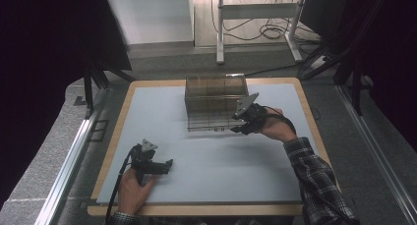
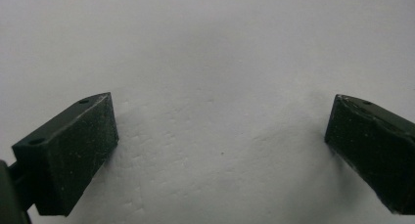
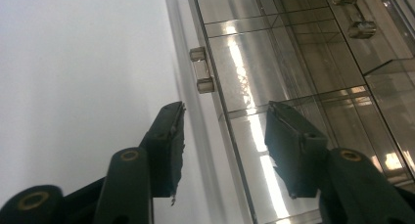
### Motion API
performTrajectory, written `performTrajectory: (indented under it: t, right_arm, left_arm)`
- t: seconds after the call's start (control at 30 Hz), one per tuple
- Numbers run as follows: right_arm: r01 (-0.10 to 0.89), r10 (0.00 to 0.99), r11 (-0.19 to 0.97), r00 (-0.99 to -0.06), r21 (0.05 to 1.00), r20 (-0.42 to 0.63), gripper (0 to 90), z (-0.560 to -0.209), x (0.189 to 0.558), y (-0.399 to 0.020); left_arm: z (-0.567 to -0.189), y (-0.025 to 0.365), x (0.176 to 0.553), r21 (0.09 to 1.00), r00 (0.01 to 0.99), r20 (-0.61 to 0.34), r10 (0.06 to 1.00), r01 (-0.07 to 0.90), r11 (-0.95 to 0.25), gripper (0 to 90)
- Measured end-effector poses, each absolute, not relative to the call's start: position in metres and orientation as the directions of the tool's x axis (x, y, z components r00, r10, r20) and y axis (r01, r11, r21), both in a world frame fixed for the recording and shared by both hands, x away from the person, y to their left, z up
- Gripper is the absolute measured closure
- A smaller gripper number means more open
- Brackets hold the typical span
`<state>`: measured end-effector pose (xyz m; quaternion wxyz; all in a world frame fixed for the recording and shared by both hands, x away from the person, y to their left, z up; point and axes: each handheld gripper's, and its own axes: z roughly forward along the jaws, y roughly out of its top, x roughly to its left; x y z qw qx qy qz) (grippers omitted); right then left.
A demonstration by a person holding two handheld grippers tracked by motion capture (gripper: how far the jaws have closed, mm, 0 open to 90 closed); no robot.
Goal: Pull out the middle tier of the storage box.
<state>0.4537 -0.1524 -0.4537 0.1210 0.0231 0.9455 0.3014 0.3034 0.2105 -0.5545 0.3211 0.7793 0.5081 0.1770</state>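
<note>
A clear, brown-tinted acrylic box with inner dividers stands at the back middle of the pale mat. My right gripper is at the box's front right corner. In the right gripper view it is open, its jaws straddling the box's front edge, one over the mat and one over the clear box top. A small clear handle sits on that edge just beyond the jaws. My left gripper rests low over the mat at the front left, open with only bare mat between its fingers.
The mat lies on a wooden tabletop whose border shows all round. A white desk frame and cables stand on the floor behind the table. A metal rail runs along the left side.
</note>
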Motion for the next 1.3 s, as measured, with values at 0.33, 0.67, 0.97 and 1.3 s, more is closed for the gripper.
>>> performTrajectory:
  t: [0.33, 0.67, 0.97, 1.3]
  right_arm:
    - [0.026, 0.204, 0.795, -0.952, 0.606, -0.227, 30.6, -0.452, 0.441, -0.162]
    - [0.084, 0.285, 0.769, -0.932, 0.633, -0.222, 20.0, -0.456, 0.423, -0.172]
    - [0.146, 0.347, 0.74, -0.919, 0.657, -0.186, 13.2, -0.467, 0.406, -0.187]
    - [0.227, 0.408, 0.7, -0.905, 0.677, -0.118, 5.3, -0.488, 0.39, -0.209]
  left_arm:
    - [-0.555, 0.21, 0.303, 0.68, 0.421, -0.05, 0.906, 0.678, -0.278, 0.0]
    - [-0.555, 0.21, 0.303, 0.68, 0.421, -0.051, 0.906, 0.678, -0.277, 0.0]
    - [-0.555, 0.21, 0.303, 0.68, 0.421, -0.05, 0.906, 0.678, -0.278, 0.0]
    - [-0.555, 0.21, 0.303, 0.68, 0.421, -0.05, 0.906, 0.678, -0.278, 0.0]
